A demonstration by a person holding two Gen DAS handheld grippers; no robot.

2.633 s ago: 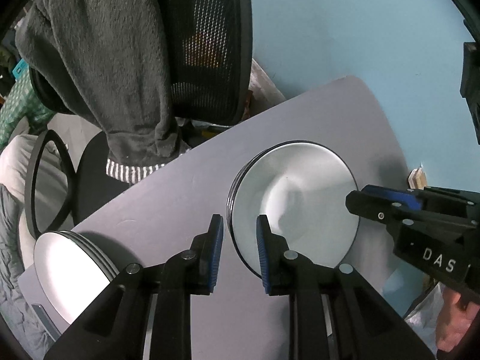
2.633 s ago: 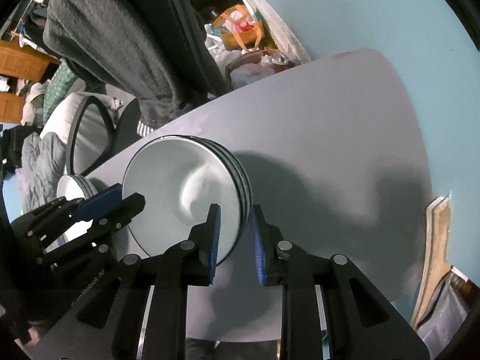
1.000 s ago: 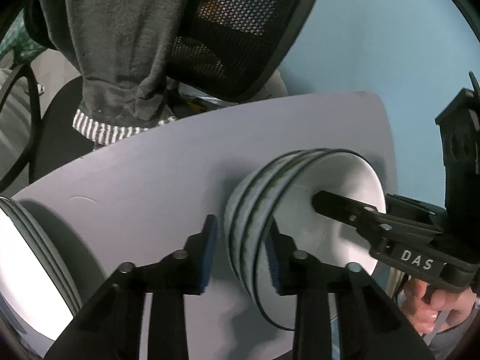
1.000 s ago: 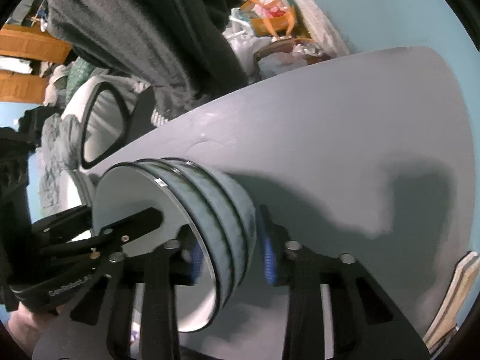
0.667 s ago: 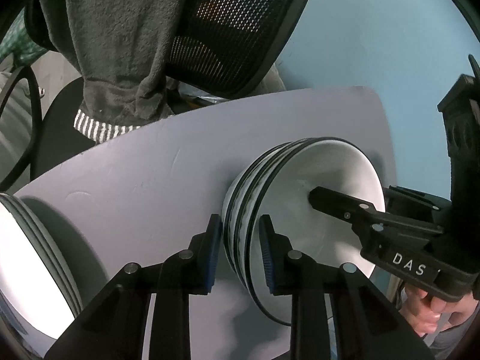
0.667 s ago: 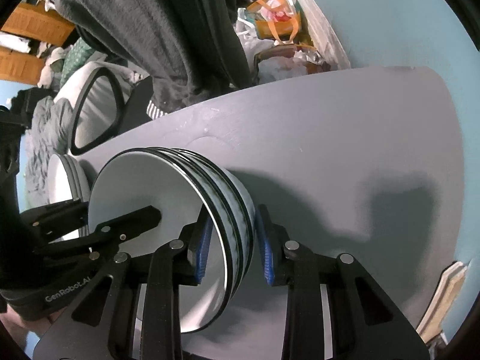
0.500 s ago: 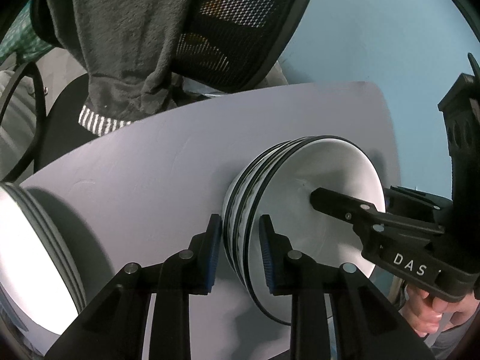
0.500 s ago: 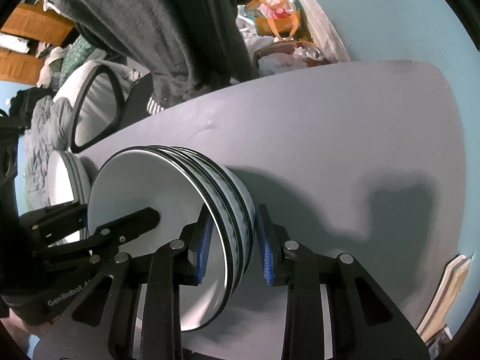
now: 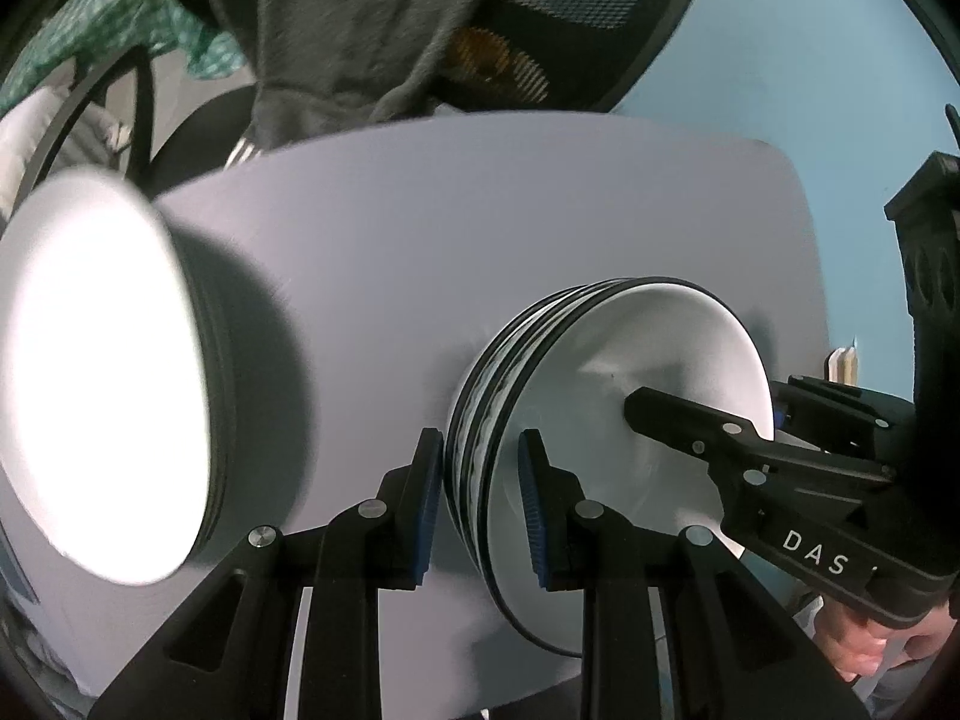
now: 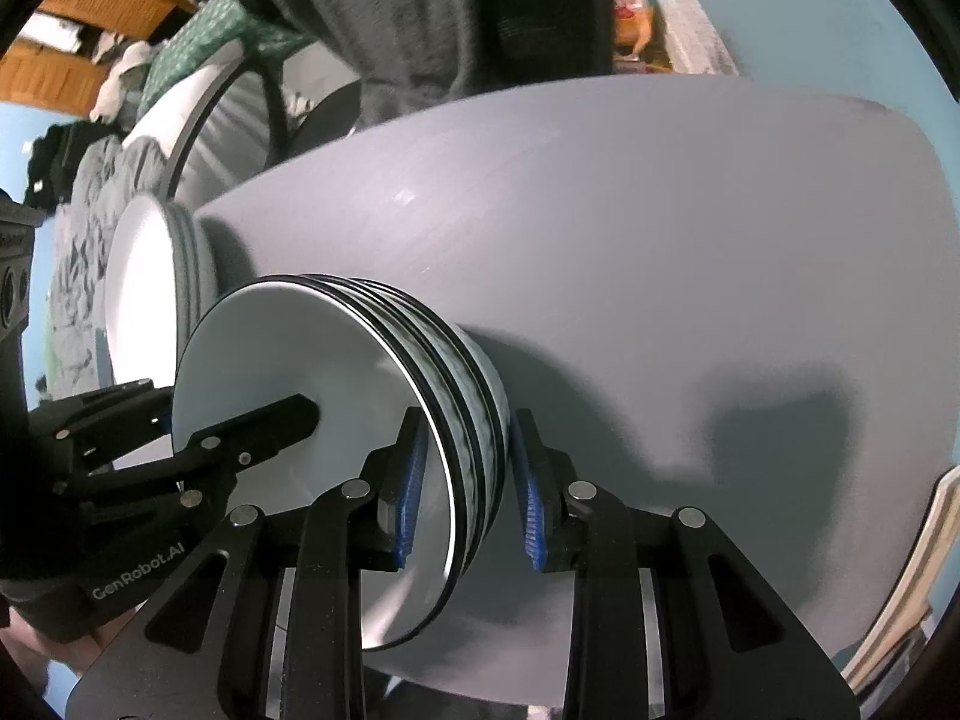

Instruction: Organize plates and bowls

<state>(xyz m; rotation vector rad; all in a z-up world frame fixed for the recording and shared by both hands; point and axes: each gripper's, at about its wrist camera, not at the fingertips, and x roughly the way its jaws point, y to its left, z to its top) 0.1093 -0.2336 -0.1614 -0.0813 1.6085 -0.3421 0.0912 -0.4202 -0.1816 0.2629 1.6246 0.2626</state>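
Both hand-held grippers, left (image 9: 480,501) and right (image 10: 465,489), clamped on bowl stack (image 9: 606,438) rims. Plate stack (image 9: 90,384) sits on counter (image 9: 480,228). Bowls not yet placed.

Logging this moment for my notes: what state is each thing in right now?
Stack of bowls: nested together, gripped at the rim on two opposite sides.
Left gripper: shut on the stack of bowls.
Right gripper: shut on the stack of bowls.
Stack of plates: resting on the table, untouched, apart from the bowls.
Chair: dark garment draped over its back.
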